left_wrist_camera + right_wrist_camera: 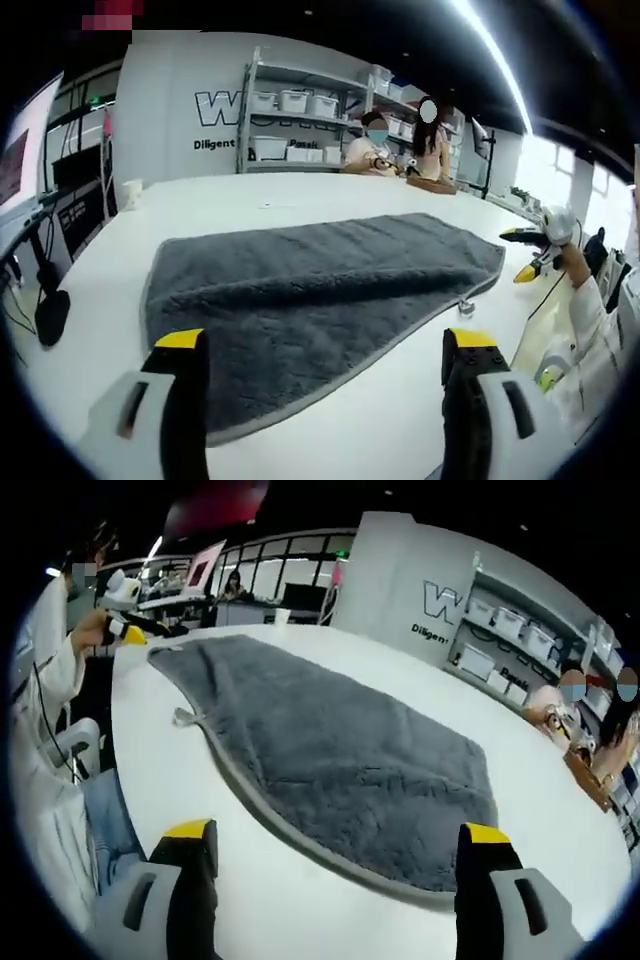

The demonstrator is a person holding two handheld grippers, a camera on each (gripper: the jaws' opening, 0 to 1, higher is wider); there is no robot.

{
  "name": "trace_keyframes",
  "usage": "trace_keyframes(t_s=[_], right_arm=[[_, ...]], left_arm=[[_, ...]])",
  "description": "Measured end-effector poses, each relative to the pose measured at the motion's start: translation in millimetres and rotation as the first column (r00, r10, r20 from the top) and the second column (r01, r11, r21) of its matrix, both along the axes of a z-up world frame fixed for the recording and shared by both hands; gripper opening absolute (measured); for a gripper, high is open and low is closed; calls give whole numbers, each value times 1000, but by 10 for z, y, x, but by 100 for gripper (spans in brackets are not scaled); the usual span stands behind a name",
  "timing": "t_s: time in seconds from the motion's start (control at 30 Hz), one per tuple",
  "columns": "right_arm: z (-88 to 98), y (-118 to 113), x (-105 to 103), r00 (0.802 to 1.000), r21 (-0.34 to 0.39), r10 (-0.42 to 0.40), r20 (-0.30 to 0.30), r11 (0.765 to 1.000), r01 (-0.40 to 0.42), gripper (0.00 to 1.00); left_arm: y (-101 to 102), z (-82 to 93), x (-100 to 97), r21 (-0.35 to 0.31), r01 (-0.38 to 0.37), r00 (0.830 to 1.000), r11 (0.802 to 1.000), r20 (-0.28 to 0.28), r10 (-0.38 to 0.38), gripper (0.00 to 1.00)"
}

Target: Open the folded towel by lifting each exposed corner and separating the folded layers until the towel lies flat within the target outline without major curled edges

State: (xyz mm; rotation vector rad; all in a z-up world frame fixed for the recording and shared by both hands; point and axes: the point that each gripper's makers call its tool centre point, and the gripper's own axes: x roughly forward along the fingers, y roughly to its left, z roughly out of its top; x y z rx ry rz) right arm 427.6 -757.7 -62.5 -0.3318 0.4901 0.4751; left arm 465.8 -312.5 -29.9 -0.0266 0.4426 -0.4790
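A: What is nearest in the left gripper view?

B: The left gripper (325, 350); its two black jaws with yellow tips rise from the bottom of the frame, set wide apart, with nothing between them; the left jaw stands in front of the near edge of the towel (320, 300), but I cannot tell if it touches.

A: And where is the towel?

B: It is a grey, fluffy towel, lying on the white table (240, 195) across the middle of the frame; it looks spread and mostly flat; a small loop (465, 308) sticks out at its lower right edge.

A: The right gripper view?

B: The right gripper (340, 838) also has its jaws wide and holds nothing; the towel (340, 750) runs from the upper left to the lower right of the frame; its light border passes between the jaws; the loop (186, 717) is at its left edge.

A: Anything else?

B: A person in a white sleeve (45, 670) at the left edge; shelves with boxes (300, 110) at the upper centre of the left gripper view, and two seated people (400, 145) beside them.
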Motion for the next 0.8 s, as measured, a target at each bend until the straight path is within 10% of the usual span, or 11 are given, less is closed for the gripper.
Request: trace_keyframes(t_s=[0.33,0.5,0.6,0.8], right_arm=[[-15,-112,-27,999,40,-50,11,998,50,99],[-18,-113,-38,999,42,-53,13,998,52,99],[-19,-94,-49,999,48,-46,13,998,45,99],[-46,-87,-75,999,44,-41,3,998,40,99]], left_arm=[[194,-189,153,34,-258,965,966,47,256,94],[240,-205,219,122,-344,935,931,134,328,75],[170,-278,196,233,-291,953,928,158,259,53],[51,-379,139,180,-242,968,953,108,225,36]])
